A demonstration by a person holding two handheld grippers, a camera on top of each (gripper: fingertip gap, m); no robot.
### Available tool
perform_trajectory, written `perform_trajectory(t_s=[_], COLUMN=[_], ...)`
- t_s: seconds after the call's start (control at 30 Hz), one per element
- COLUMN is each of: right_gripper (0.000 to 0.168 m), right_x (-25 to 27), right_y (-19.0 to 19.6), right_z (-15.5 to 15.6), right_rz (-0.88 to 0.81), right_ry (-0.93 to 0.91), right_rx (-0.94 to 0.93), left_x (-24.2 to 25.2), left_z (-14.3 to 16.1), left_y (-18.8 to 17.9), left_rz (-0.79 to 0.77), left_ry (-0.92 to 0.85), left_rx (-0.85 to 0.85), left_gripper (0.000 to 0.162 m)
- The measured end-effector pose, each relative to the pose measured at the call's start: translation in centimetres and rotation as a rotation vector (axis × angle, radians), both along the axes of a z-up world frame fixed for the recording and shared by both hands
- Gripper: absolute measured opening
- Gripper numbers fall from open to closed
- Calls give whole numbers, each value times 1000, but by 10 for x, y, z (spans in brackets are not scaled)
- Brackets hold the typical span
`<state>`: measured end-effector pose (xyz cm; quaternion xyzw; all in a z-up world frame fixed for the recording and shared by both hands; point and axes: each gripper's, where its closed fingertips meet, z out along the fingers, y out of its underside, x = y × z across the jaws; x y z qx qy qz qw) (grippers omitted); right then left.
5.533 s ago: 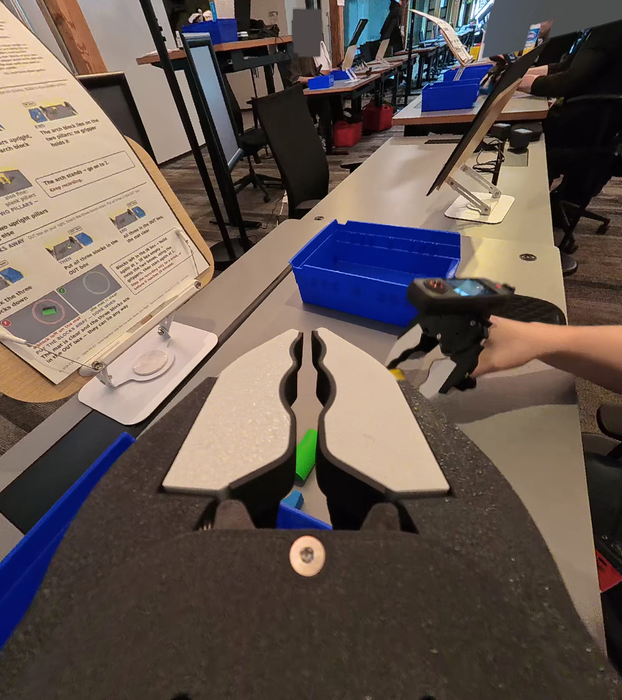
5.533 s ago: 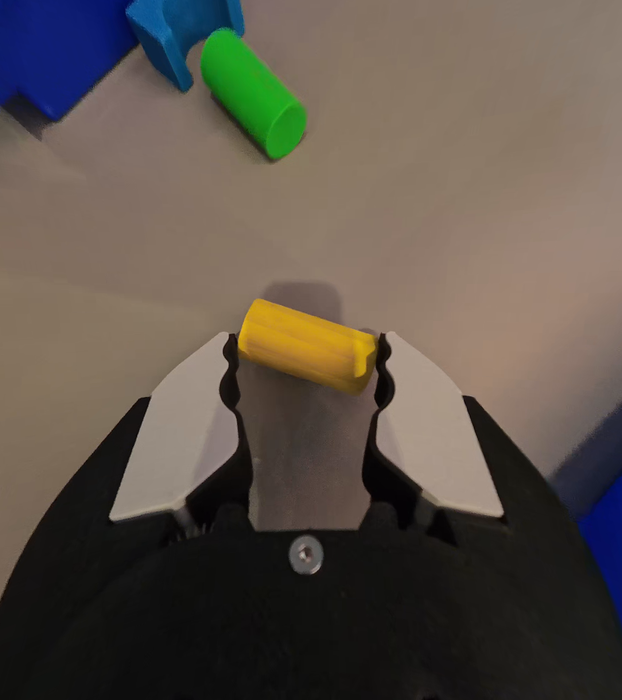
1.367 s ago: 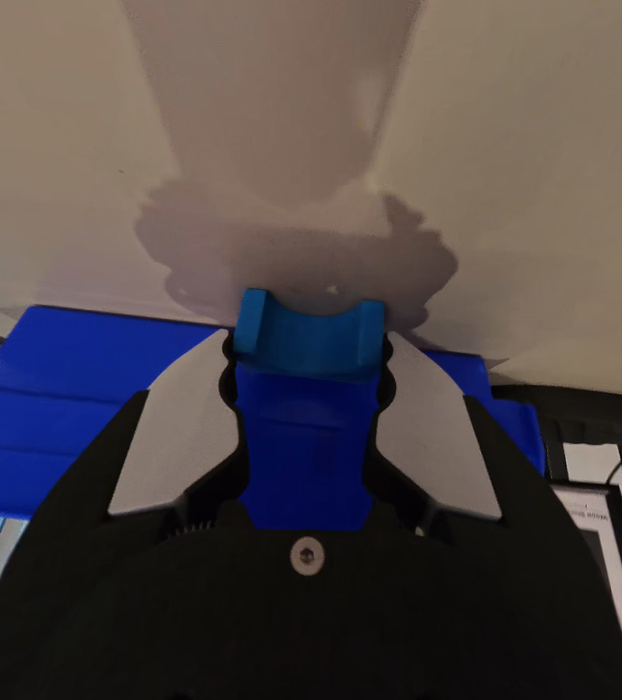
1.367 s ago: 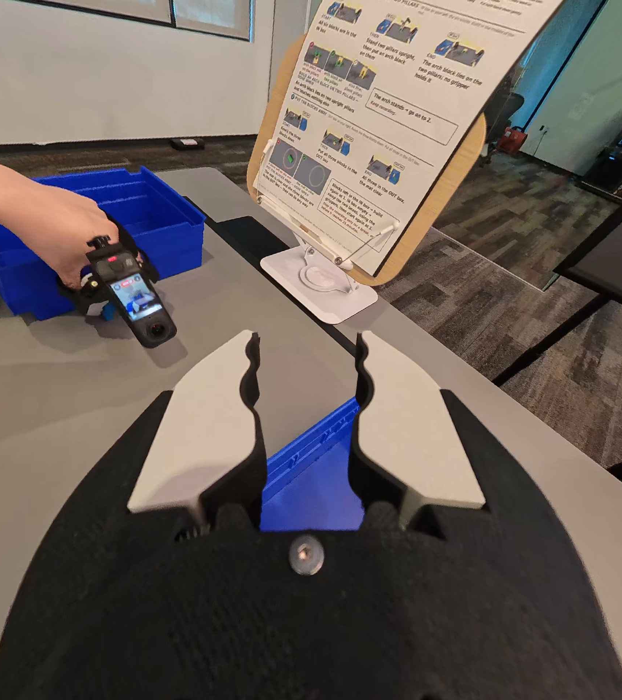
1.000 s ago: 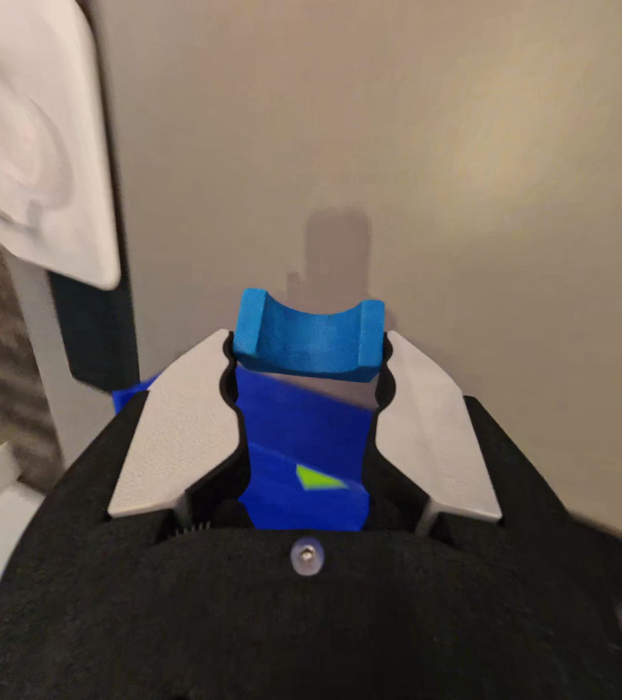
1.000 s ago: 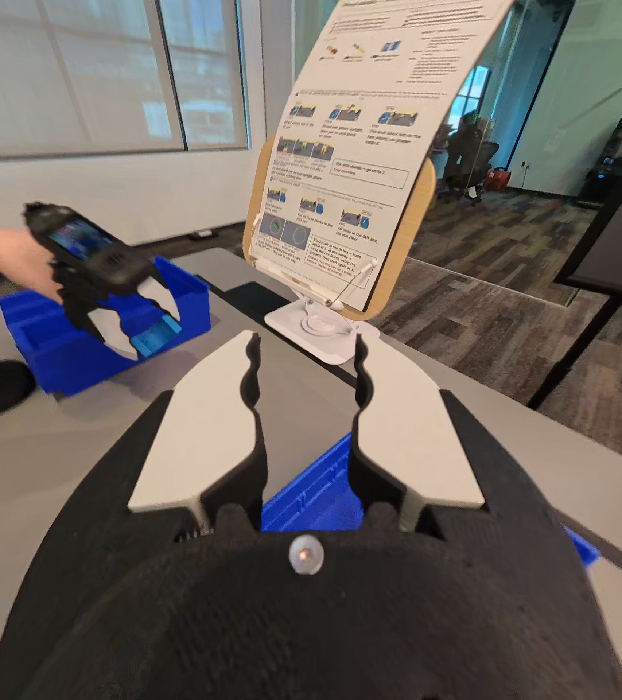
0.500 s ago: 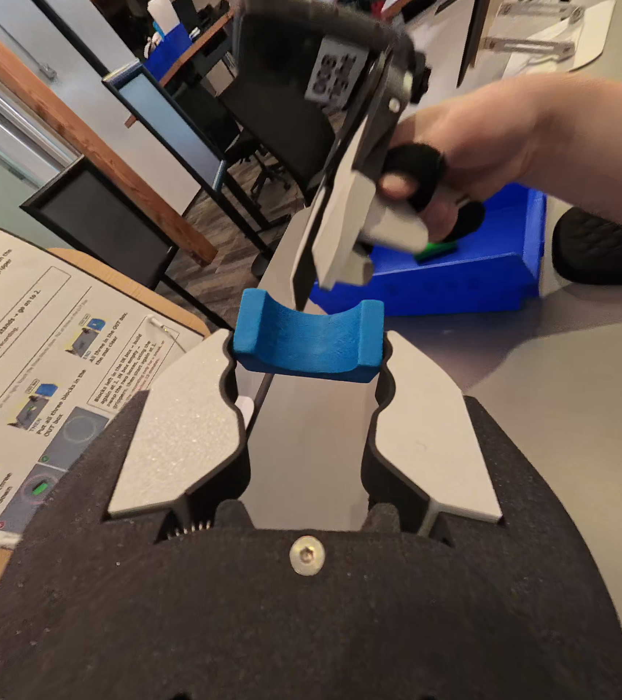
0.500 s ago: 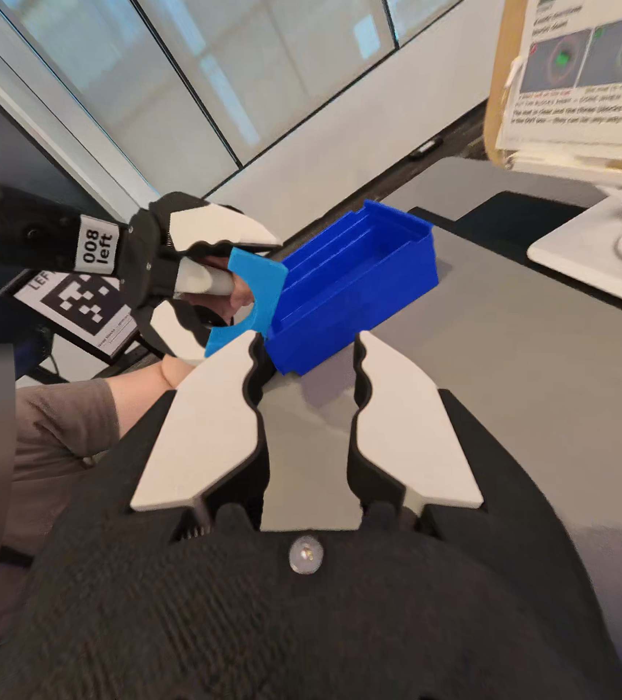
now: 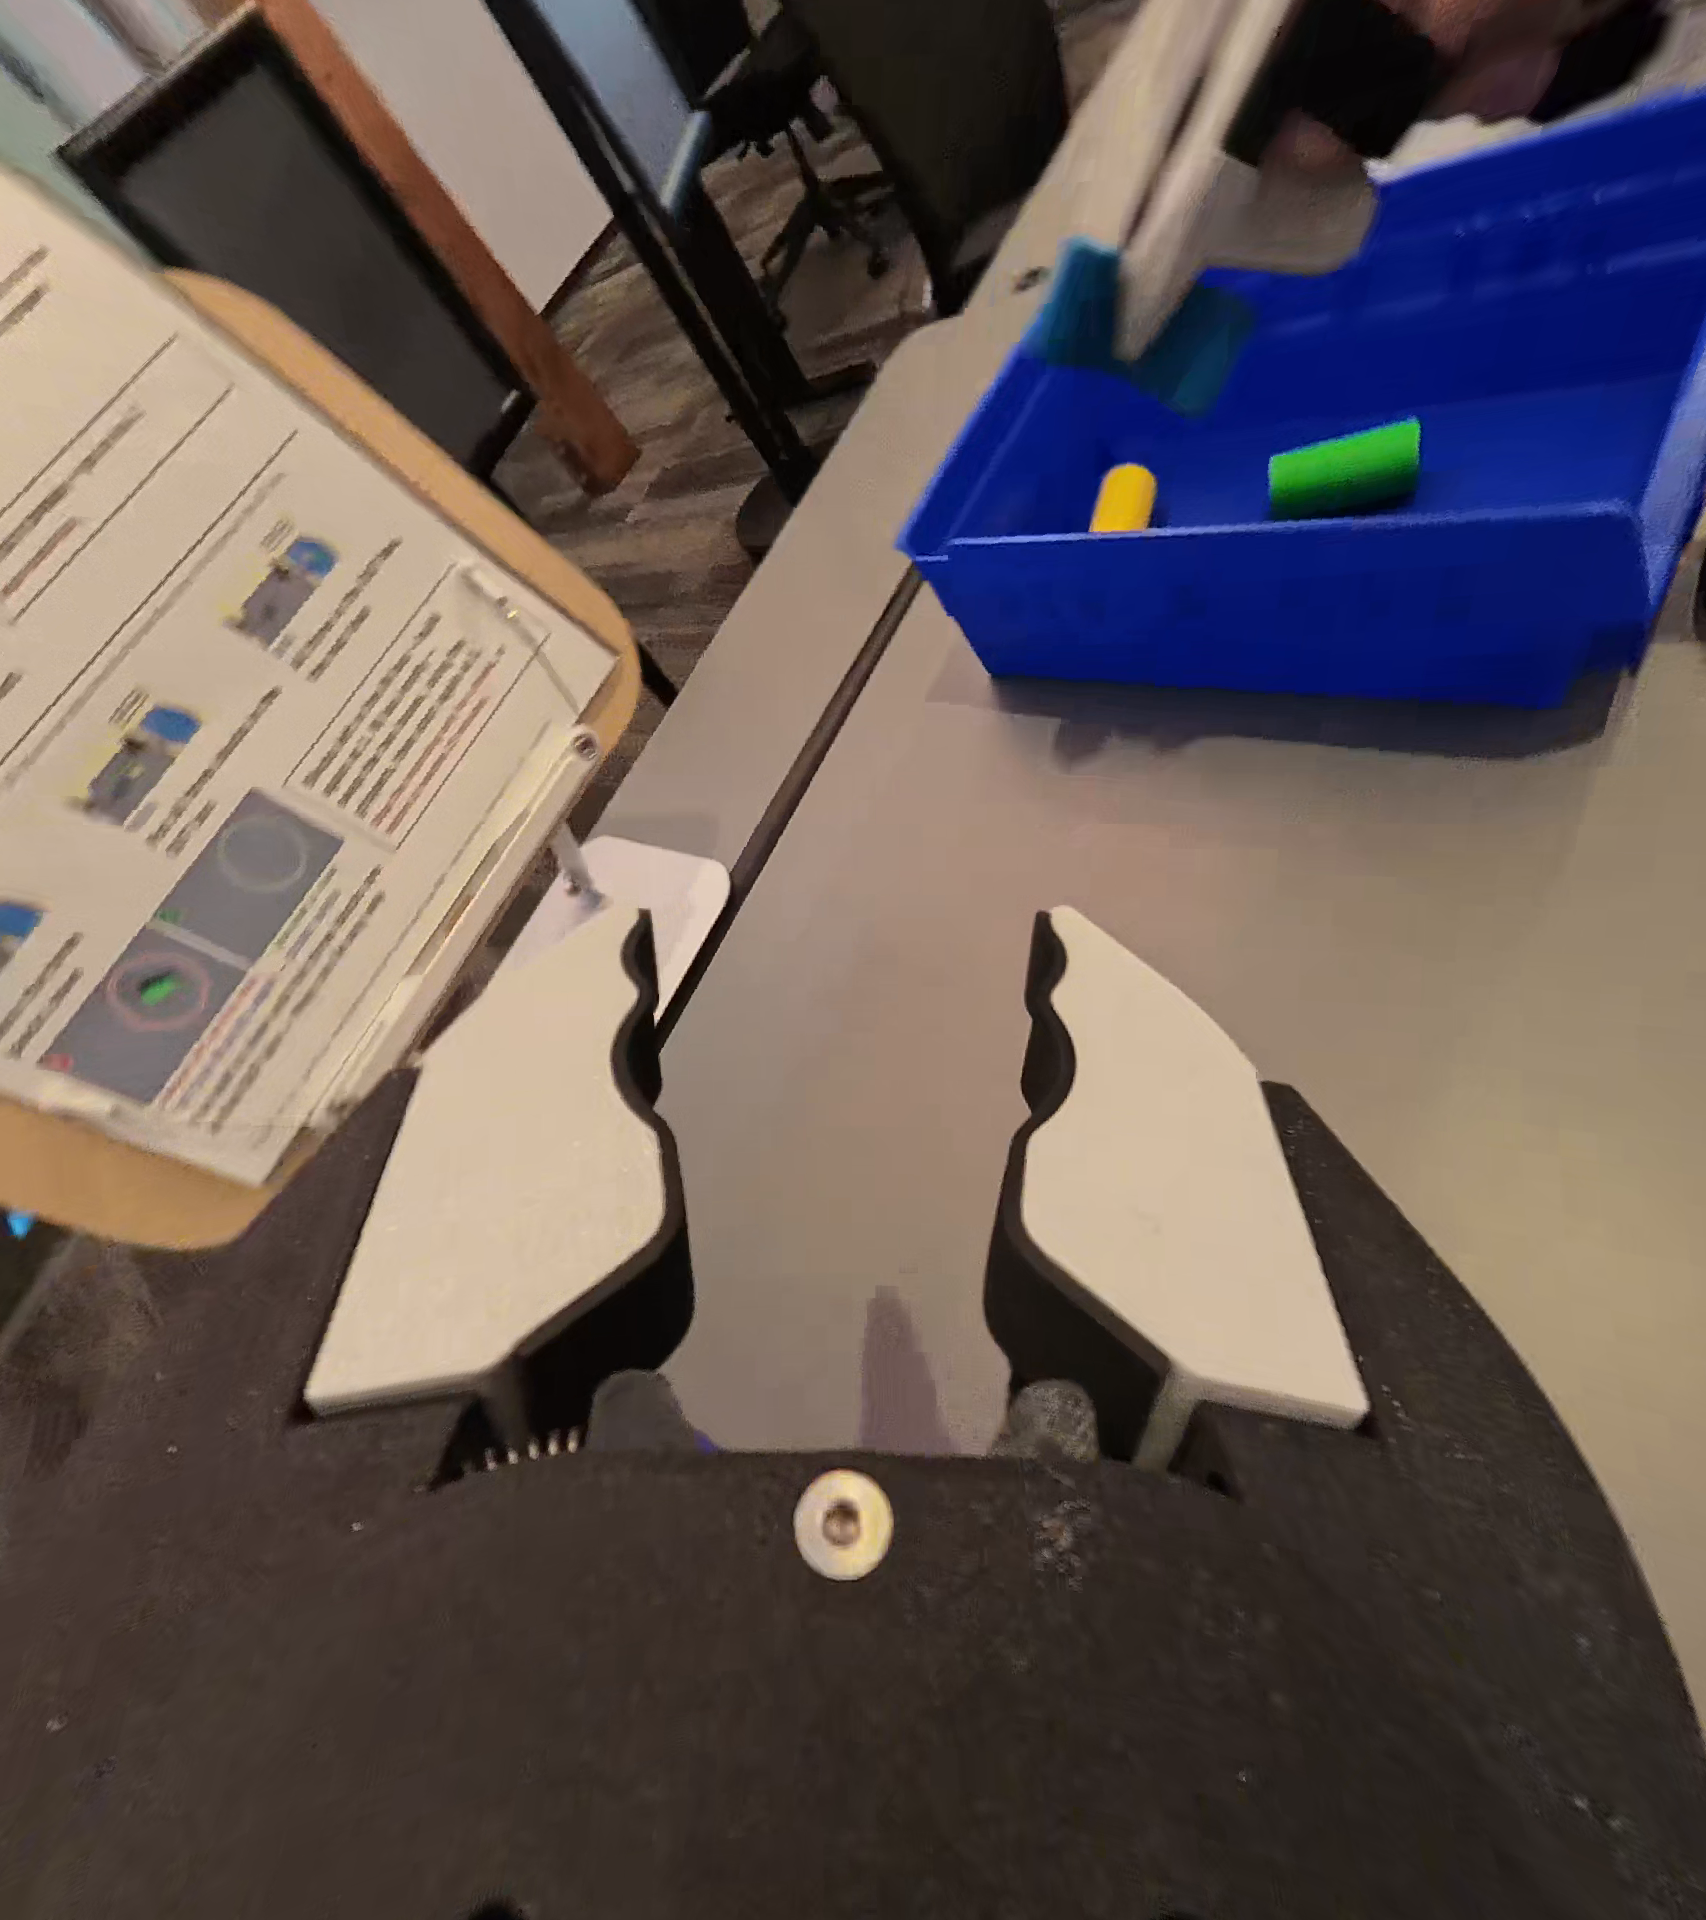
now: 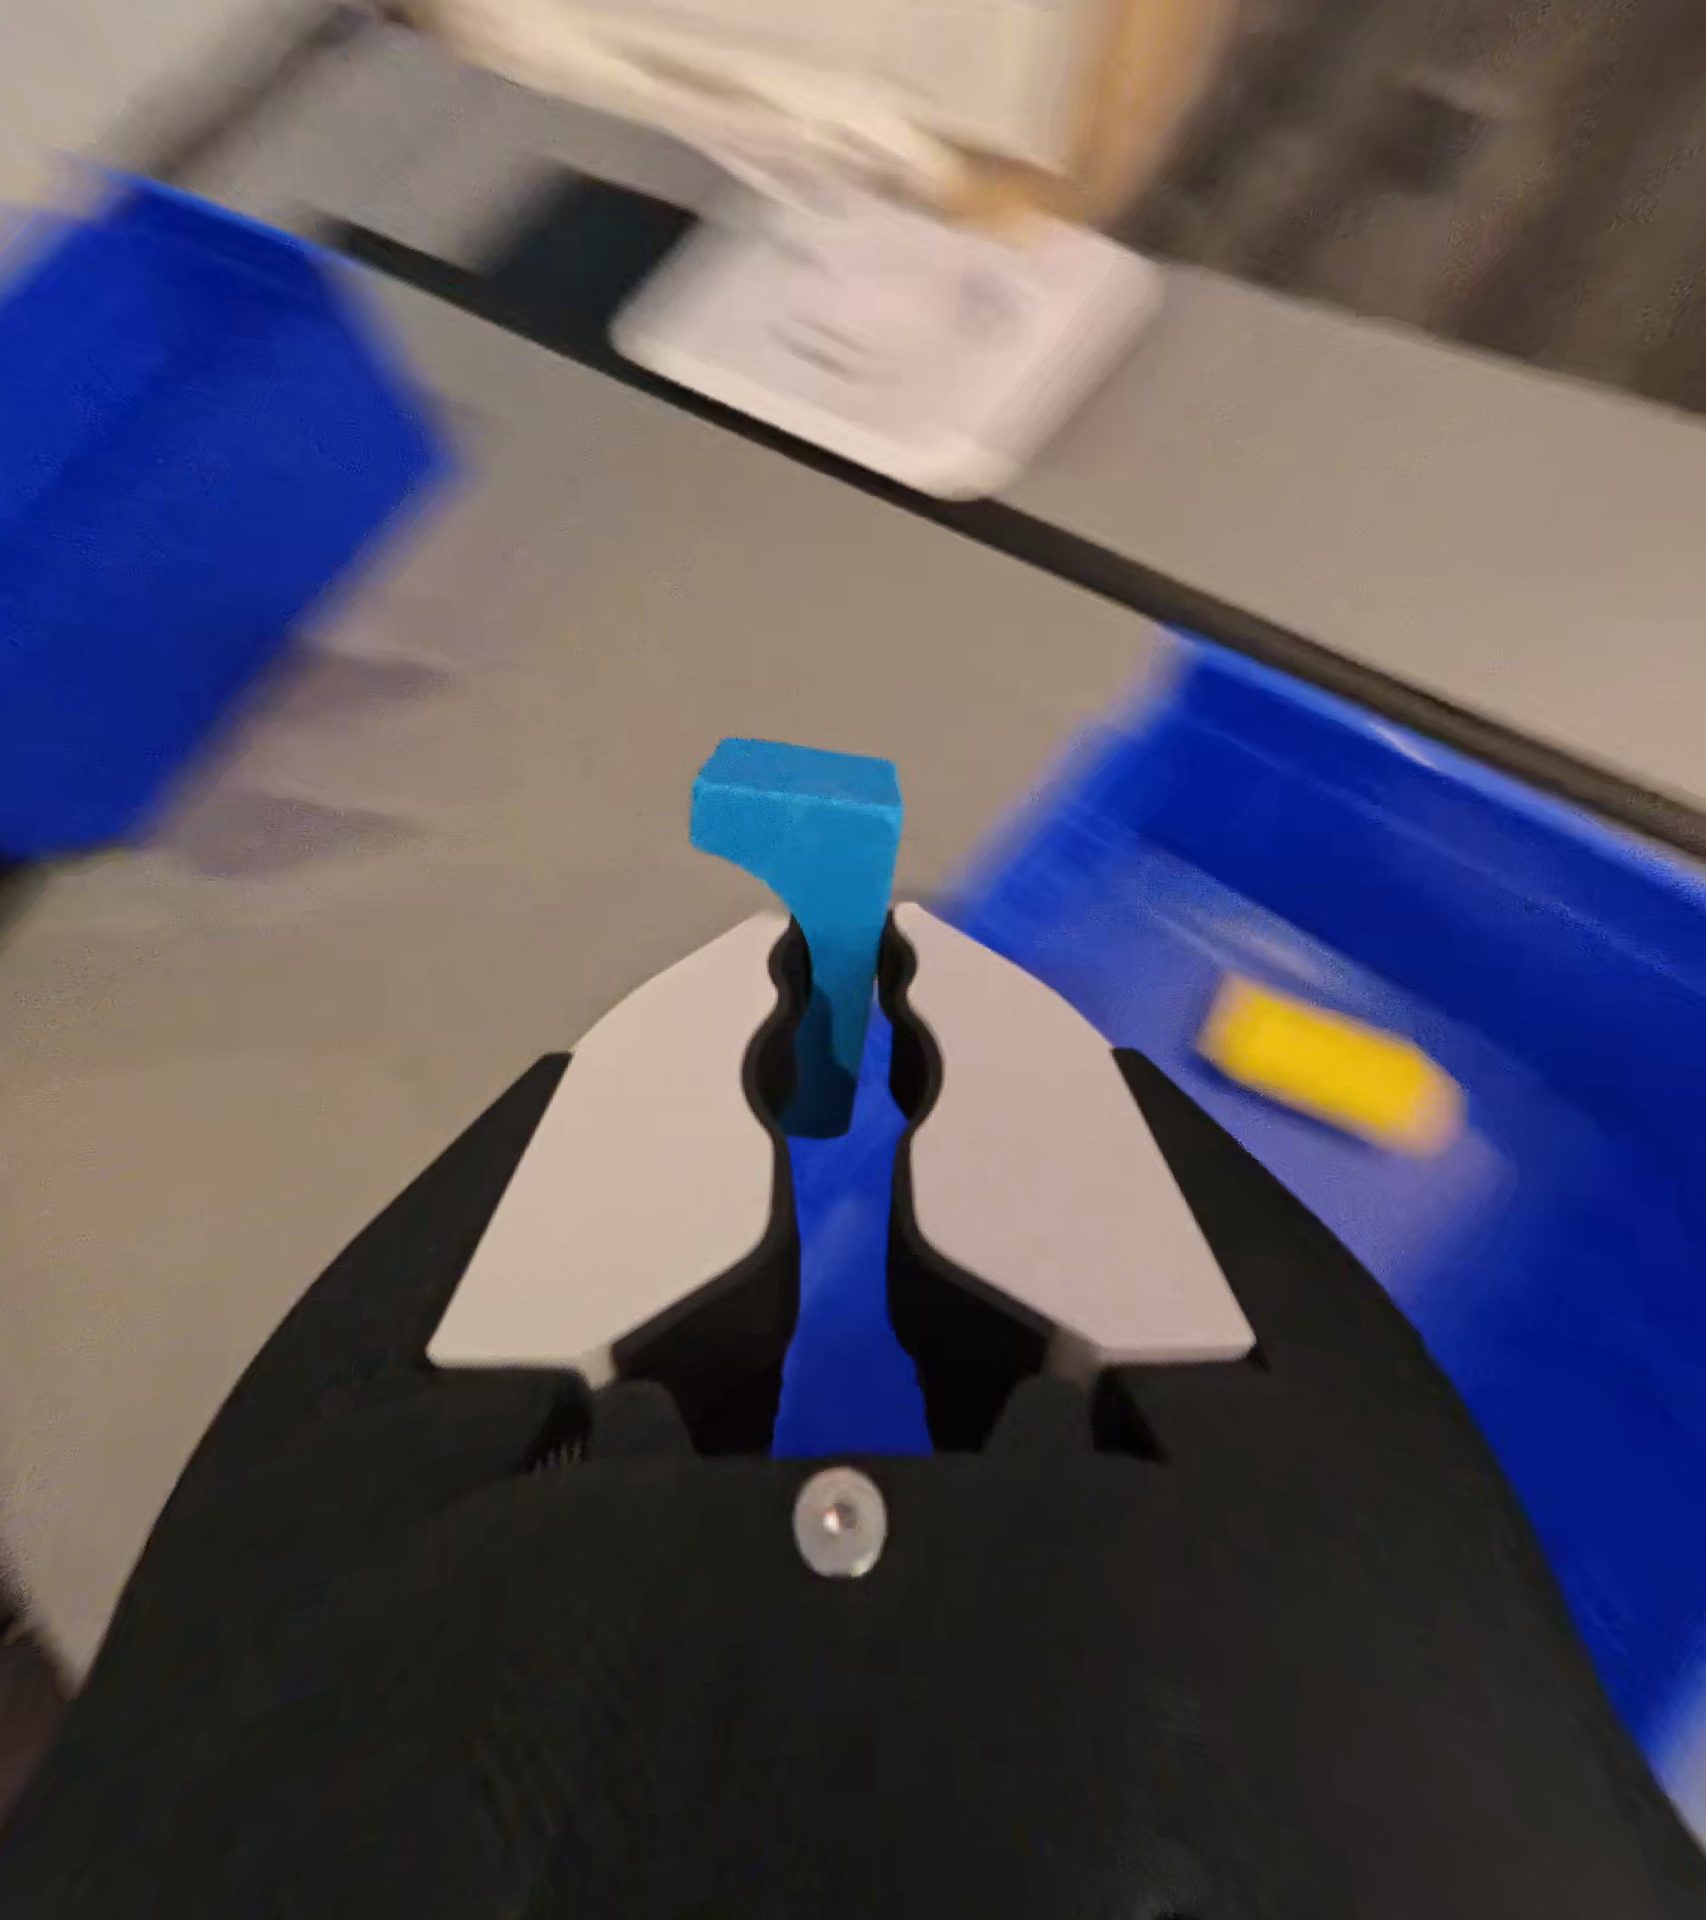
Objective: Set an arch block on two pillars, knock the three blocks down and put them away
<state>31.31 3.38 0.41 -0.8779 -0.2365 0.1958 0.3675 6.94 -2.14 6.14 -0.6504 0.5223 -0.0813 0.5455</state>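
Blue arch block (image 10: 807,894) has passed from the left tongs (image 9: 841,997), now spread wide and empty, to the right tongs (image 10: 833,935), clamped on it above the blue bin (image 9: 1296,613) holding the yellow pillar (image 9: 1124,497) and green pillar (image 9: 1345,470), leaving only its release.

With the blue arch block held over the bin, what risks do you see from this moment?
1. The right gripper pinches the blue arch block only by its thin end, so it may twist or slip out.
2. In the left wrist view the block hangs near the far corner of the blue plastic bin; released there, it might land outside.
3. It may strike the yellow cylinder or green cylinder.
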Motion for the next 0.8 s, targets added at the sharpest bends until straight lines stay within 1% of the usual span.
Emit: perform_trajectory(t_s=[0.03,0.07,0.13,0.2,0.27,0.3,0.37,0.4,0.47,0.53,0.6,0.63,0.67,0.73,0.8], right_gripper=[14,14,14,14,15,19,24,26,26,28,32,41,49,55,58], right_x=[35,57,73,79,85,85,85,88,101,128,159,173,186,205,211], right_y=[3,0,-7,-13,-16,-18,-17,-13,-1,9,6,1,-6,-18,-25], right_z=[-20,-41,-81,-117,-142,-149,-145,-135,-105,-68,-43,-40,-44,-66,-91], right_rz=[-113,-168,-168,-145,-130,-119,-109,-123,-190,-323,-467,-523,-559,-594,-573], right_ry=[-94,-149,-205,-326,-443,-465,-454,-448,-414,-384,-325,-298,-279,-264,-236], right_rx=[-72,-165,-347,-479,-555,-584,-569,-516,-370,-196,-106,-106,-138,-238,-346], left_x=[-11,-24,-50,-76,-104,-121,-164,-188,-236,-284,-325,-341,-353,-366,-364], left_z=[5,7,9,14,15,14,5,1,-4,-11,-25,-34,-44,-65,-83], left_y=[2,4,9,15,19,20,20,19,20,21,19,18,17,15,13], left_rz=[23,47,126,209,286,337,478,563,730,884,1017,1064,1096,1132,1119], left_ry=[-25,-35,-34,-55,-60,-55,-36,-35,-73,-115,-142,-152,-161,-163,-162], left_rx=[-28,-73,-144,-173,-201,-219,-309,-354,-395,-415,-466,-502,-543,-630,-726], left_gripper=[69,69,70,67,66,65,63,62,65,65,65,65,66,70,71])
